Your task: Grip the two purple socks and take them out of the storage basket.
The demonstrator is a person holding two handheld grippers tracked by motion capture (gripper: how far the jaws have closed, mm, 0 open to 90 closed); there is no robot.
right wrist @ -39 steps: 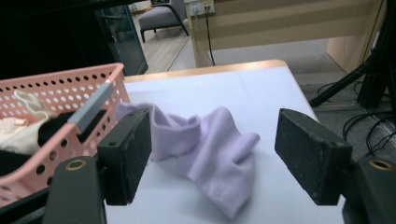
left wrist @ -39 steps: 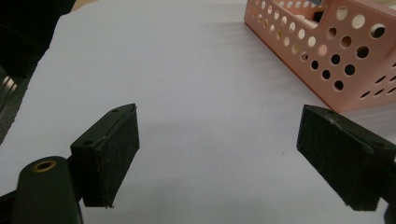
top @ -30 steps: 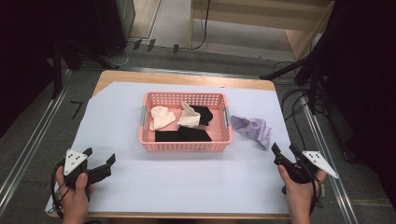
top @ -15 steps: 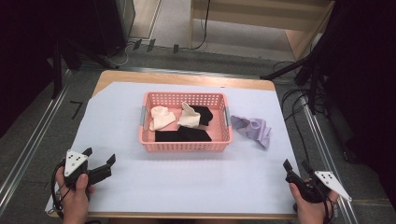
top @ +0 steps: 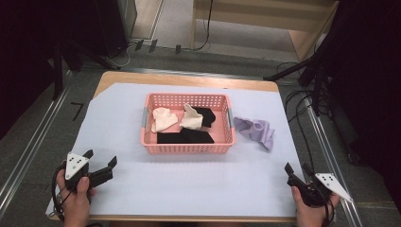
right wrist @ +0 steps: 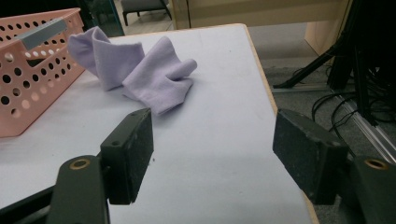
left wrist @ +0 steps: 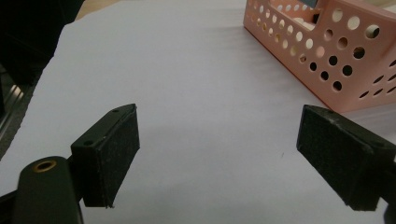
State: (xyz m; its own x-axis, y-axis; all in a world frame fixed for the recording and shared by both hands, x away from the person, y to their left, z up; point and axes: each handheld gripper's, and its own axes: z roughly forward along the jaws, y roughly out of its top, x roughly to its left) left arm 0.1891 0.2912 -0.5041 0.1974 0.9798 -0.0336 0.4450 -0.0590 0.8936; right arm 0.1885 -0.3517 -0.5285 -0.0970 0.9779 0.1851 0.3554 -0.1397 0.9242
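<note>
A pink perforated basket (top: 147, 140) stands mid-table, holding cream socks (top: 163, 118) and black socks (top: 185, 137). A pair of lilac socks (top: 257, 131) lies crumpled on the sheet just right of the basket. In the right gripper view the lilac socks (right wrist: 144, 72) lie ahead of the jaws, with the basket (right wrist: 28, 70) to their left. My left gripper (top: 100, 159) rests open near the front left corner, nothing between its jaws. My right gripper (top: 298, 169) is open and empty at the front right corner. The left gripper view has the basket (left wrist: 336, 56) at upper right.
A white sheet (top: 118, 118) covers the wooden table (top: 189, 79). The table's right edge (right wrist: 259, 65) runs close beside my right gripper. Cables (top: 302, 101) and stand legs lie on the floor to the right, metal rails (top: 28, 156) to the left.
My right gripper has drawn back toward the front right corner and away from the lilac socks. The left gripper has barely shifted.
</note>
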